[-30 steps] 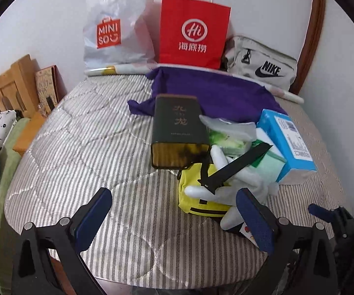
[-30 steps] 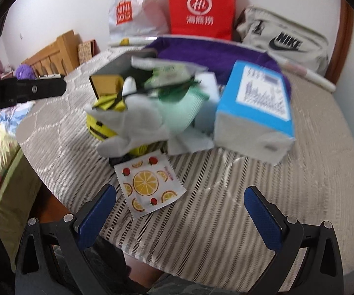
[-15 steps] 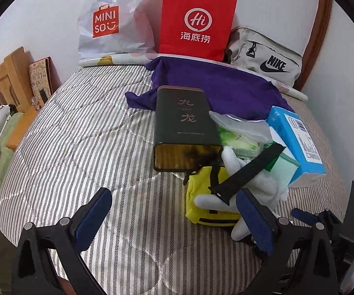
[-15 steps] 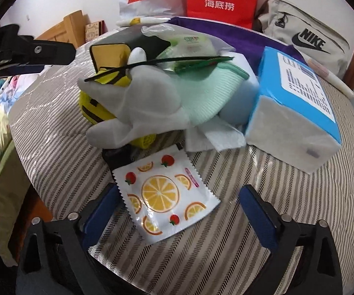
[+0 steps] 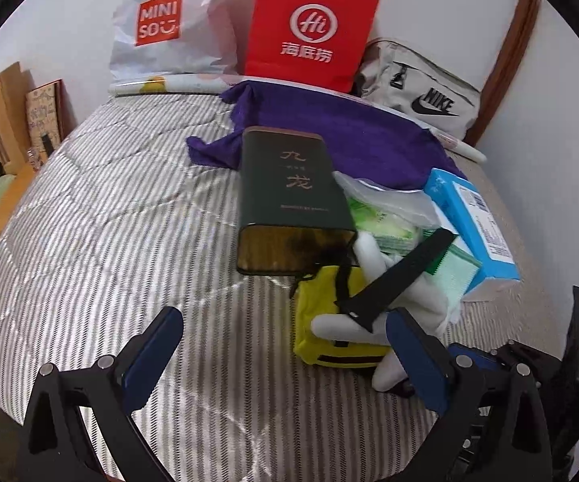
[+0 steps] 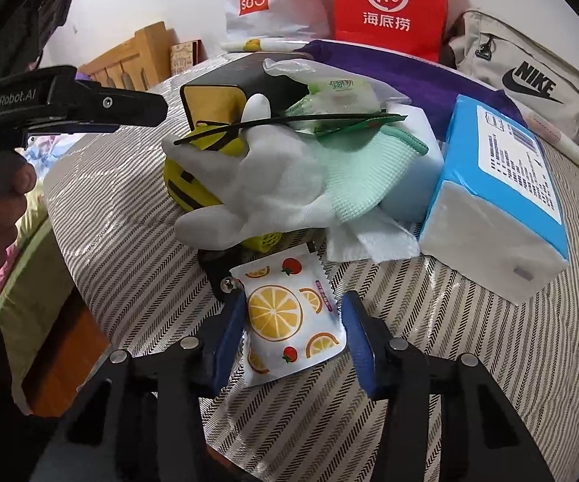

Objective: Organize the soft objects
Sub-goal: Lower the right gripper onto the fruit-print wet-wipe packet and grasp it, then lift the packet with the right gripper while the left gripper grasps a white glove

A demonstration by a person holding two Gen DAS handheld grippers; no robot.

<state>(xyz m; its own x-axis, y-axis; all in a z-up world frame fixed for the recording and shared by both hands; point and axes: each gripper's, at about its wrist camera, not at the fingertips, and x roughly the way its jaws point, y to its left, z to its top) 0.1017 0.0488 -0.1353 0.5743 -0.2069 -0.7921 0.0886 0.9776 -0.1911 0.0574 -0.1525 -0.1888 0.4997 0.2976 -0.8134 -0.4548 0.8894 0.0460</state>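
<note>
A pile lies on the striped bed [image 5: 100, 217]: a white glove [image 6: 257, 197] with a mint cuff over a yellow pouch [image 5: 329, 345], a black strap [image 5: 394, 277], a green wipes pack [image 6: 337, 92] and a white orange-print packet [image 6: 285, 317]. My right gripper [image 6: 293, 329] is nearly closed, its blue pads either side of the orange-print packet, touching or almost touching it. My left gripper [image 5: 285, 345] is open and empty above the bed, left of the pouch; its body shows in the right wrist view [image 6: 68, 100].
A dark green tin [image 5: 289, 197] and a blue-and-white tissue pack [image 6: 502, 197] flank the pile. A purple cloth [image 5: 349, 136], a red paper bag [image 5: 309, 24], a Miniso bag [image 5: 161, 28] and a Nike bag [image 5: 422, 88] sit by the wall. The bed edge is close on the left.
My right gripper has moved forward and its jaws have narrowed around the orange-print packet. My left gripper has drifted a little forward and stayed open.
</note>
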